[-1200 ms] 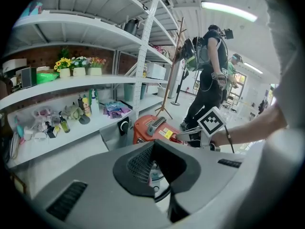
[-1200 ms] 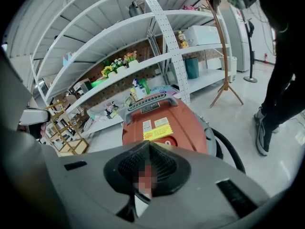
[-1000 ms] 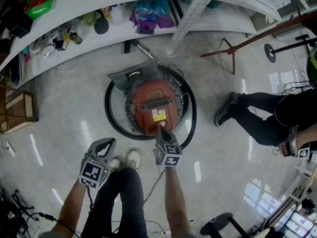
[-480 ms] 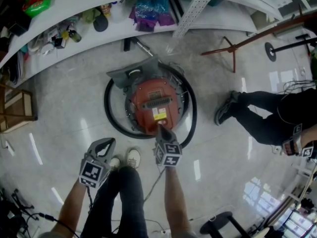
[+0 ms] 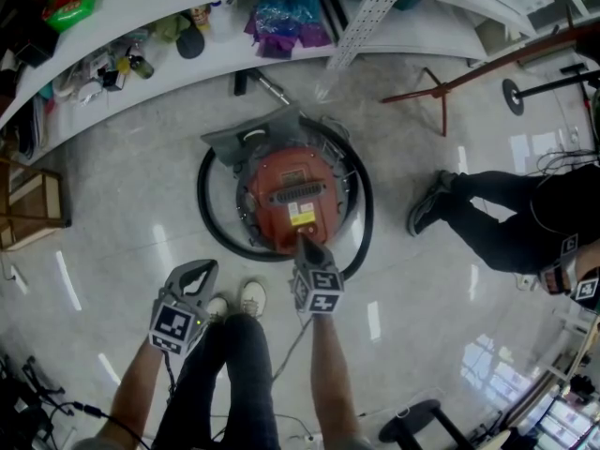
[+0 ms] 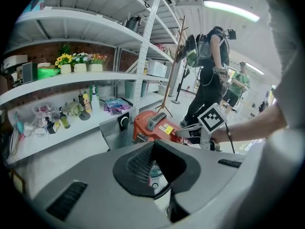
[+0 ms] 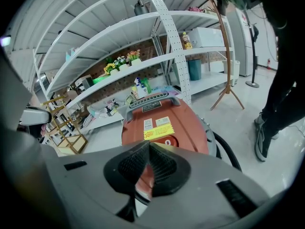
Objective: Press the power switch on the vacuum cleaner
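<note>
Black ribbed pads (image 7: 131, 162) of the right gripper (image 7: 149, 146) are pinched together on nothing. Their tip sits at the near edge of the red vacuum cleaner (image 5: 292, 195) on the floor, just beside what looks like its round power switch (image 7: 167, 141). The tip should centre on that button and push straight down, so it does not glance off the curved shell. The left gripper (image 5: 201, 268), also clenched and empty, hangs clear.
</note>
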Demonstrator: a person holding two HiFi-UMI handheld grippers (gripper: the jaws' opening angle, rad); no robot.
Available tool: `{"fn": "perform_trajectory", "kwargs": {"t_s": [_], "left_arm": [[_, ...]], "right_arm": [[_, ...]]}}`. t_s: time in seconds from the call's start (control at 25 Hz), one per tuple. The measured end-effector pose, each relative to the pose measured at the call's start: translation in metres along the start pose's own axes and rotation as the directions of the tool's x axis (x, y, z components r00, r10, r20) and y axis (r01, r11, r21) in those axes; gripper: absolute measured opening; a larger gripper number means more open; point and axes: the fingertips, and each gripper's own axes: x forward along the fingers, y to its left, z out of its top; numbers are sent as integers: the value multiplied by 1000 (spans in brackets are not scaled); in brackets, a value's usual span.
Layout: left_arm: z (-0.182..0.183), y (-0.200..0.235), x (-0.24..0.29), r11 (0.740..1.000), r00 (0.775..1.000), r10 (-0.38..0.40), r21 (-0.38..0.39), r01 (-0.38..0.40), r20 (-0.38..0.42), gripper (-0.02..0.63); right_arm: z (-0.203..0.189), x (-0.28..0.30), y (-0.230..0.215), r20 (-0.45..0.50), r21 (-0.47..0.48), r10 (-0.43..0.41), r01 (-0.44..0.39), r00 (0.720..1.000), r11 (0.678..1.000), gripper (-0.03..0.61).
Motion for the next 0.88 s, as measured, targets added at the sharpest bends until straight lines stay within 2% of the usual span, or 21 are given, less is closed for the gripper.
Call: {"fn": "perform_trajectory", "kwargs": {"t_s": [0.16, 0.28, 0.44, 0.88], "left_arm": [[-2, -1, 1, 1000, 1000, -4, 3, 4, -6, 6], [-3, -3, 2, 1000, 1000, -10, 12, 10, -6, 6], [-3, -4, 3, 1000, 1000, 0, -14, 0, -6, 6], [-4, -4, 0, 1000, 1000, -3, -18, 3, -7, 6]], "right_arm": [[5, 2, 8, -1, -14, 7, -7, 1000, 1000, 11], [4, 1, 11, 8, -29, -18, 18, 1000, 999, 12], [-4, 2, 6, 4, 17, -14, 14, 1000, 1000, 12], [1, 2, 8, 13, -8, -17, 17, 1000, 1000, 12]]}}
